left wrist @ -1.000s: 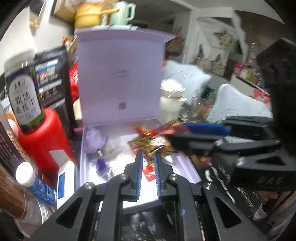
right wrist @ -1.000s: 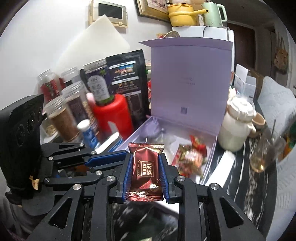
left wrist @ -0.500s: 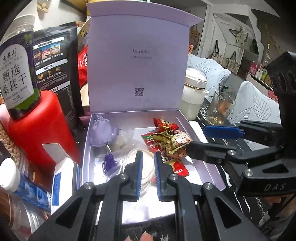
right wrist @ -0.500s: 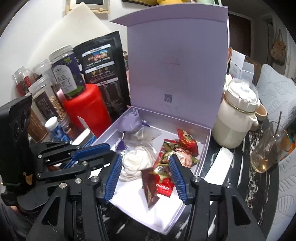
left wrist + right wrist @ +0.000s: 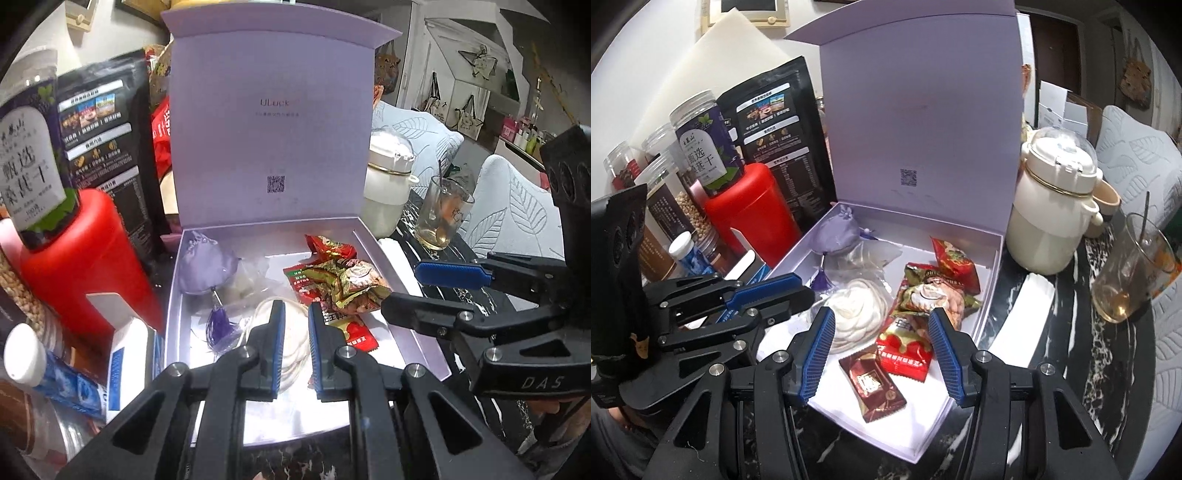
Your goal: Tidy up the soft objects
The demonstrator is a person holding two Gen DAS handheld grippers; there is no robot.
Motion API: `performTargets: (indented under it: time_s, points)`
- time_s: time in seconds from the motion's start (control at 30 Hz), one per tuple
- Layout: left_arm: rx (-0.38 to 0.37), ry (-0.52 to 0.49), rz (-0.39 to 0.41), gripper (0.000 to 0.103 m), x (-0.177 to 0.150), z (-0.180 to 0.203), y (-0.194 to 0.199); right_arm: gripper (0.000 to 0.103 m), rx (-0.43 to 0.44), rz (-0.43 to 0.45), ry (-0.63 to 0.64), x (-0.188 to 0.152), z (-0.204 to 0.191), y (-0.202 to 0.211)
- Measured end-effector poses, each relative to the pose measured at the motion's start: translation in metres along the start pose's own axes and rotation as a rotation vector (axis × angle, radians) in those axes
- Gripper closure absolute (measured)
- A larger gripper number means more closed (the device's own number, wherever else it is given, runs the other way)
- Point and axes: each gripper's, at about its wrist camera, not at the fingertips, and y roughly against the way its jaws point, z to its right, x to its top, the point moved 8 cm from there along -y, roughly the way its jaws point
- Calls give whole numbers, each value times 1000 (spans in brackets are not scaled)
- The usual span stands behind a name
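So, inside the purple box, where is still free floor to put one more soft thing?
Bare floor in the purple box lies at the near corner, in front of the brown chocolate packet, and along the back wall beyond the red snack packets. The middle is crowded: lavender sachet, white pads, snack packets.

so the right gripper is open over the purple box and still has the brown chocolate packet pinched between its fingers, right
Not quite. The right gripper is open over the purple box, but it holds nothing: its jaws have just opened, and the brown chocolate packet lies loose on the box floor below the fingers. The right wrist view shows it.
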Motion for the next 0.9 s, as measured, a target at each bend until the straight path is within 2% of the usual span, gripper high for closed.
performTargets:
  time_s: [0.23, 0.43, 0.53, 0.73, 0.77, 0.83, 0.9]
  points:
    - [28, -28, 41, 91, 9, 4, 24, 50, -19, 34, 2, 1, -5, 21]
    - [46, -60, 109, 91, 18, 13, 56, 50, -46, 78, 12, 3, -11, 51]
    - [51, -70, 143, 91, 23, 17, 74, 43, -75, 111, 21, 4, -15, 69]
    - [40, -82, 186, 91, 28, 26, 111, 42, -107, 167, 28, 4, -24, 103]
    - [35, -82, 194, 91, 29, 27, 117, 41, -114, 181, 30, 4, -27, 110]
    - [36, -83, 214, 91, 30, 28, 127, 31, -124, 202, 36, 4, -31, 121]
    - [46, -86, 234, 91, 30, 29, 138, 30, -140, 232, 48, 4, -36, 133]
